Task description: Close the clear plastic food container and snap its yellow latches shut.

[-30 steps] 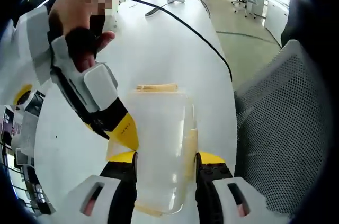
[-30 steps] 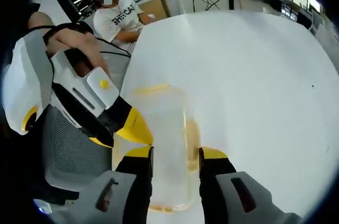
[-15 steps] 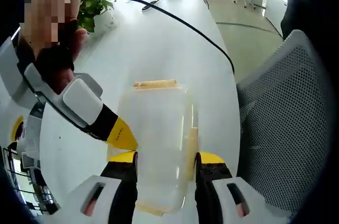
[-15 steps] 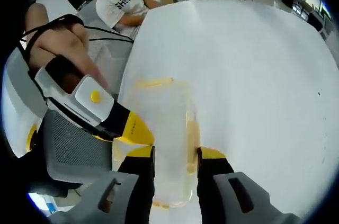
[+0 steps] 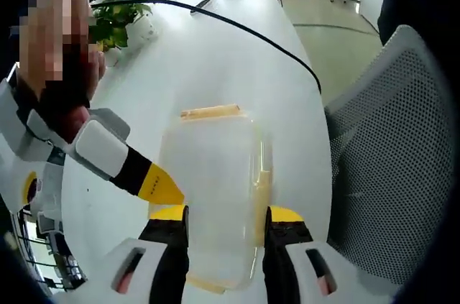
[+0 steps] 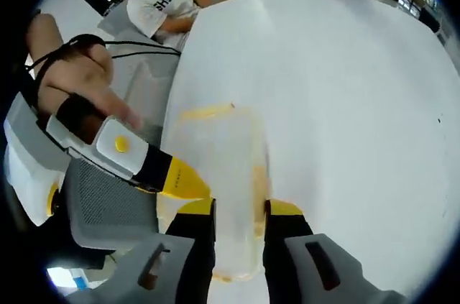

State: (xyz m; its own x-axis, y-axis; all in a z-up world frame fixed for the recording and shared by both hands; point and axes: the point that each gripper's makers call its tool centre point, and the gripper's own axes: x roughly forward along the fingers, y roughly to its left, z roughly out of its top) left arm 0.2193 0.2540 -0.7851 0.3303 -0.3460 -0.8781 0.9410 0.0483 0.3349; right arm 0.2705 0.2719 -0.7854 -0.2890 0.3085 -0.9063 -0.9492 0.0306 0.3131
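Note:
A clear plastic food container [image 5: 215, 189] lies on the white table [image 5: 215, 60], with a yellow latch [image 5: 210, 111] at its far end and another [image 5: 260, 183] along its right side. My left gripper [image 5: 225, 216] is shut across its near end. The right gripper's yellow tip [image 5: 159, 187] touches the container's left side, held by a hand. In the right gripper view the same container [image 6: 219, 164] runs away from me with a far yellow latch [image 6: 205, 111]. My right gripper [image 6: 239, 209] is shut on it, and the left gripper's yellow tip [image 6: 183, 182] presses in from the left.
A grey mesh chair [image 5: 381, 160] stands right of the table edge. A black cable [image 5: 251, 31] crosses the table, with a potted plant [image 5: 115, 20] beyond it. A seated person in a white T-shirt [image 6: 162, 9] is behind the table, and a grey chair [image 6: 108, 207] is near left.
Both views have tilted slightly. The other gripper sits lower and further left in each view. My right jaws have drawn a little closer on the container, which stays put.

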